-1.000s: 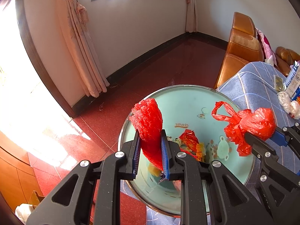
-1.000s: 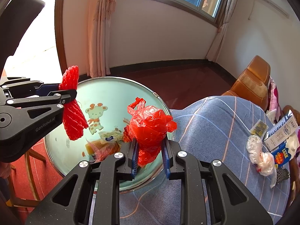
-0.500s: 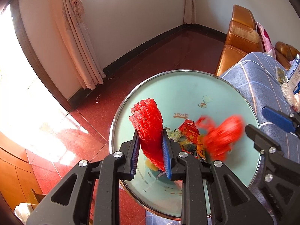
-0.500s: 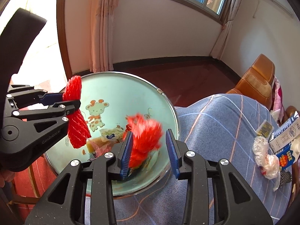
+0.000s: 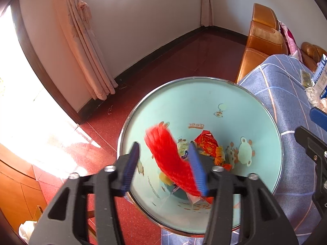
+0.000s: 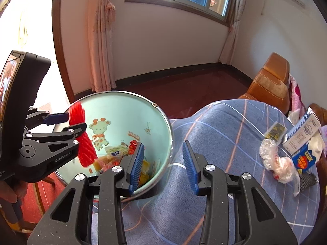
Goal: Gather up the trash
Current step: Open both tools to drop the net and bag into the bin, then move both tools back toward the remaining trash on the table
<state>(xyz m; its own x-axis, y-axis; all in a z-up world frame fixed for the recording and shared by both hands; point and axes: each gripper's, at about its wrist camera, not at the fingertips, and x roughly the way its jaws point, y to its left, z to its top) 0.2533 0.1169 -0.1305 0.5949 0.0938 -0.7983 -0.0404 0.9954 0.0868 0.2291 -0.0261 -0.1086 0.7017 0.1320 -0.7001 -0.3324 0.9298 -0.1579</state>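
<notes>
Drop-off step: the left gripper (image 5: 163, 163) is opening over the bin (image 5: 263, 110), letting the red foam net (image 5: 169, 159) slip toward the wrappers inside. The right gripper (image 6: 163, 163) is opening too, nothing between its jaws. Next I'd guess it's the clear plastic wad (image 6: 278, 163) at the blue cloth's (image 6: 235, 143) right edge.

Both tools are built alike: matte black plastic frames with triangular cut-outs, faintly speckled on the near arms. The left tongs (image 5: 163, 163) carry two blue ribbed pads (image 5: 195, 169), each arm pinned by round silver screws (image 5: 217, 168). The right tongs (image 6: 162, 163) show the same blue ridged pads (image 6: 189, 167) and four bright screw heads. Seen from the right camera, the left tool's side bears small white lettering (it reads GenRobot.AI) and a tall black housing (image 6: 22, 75) with a glossy screen.
</notes>
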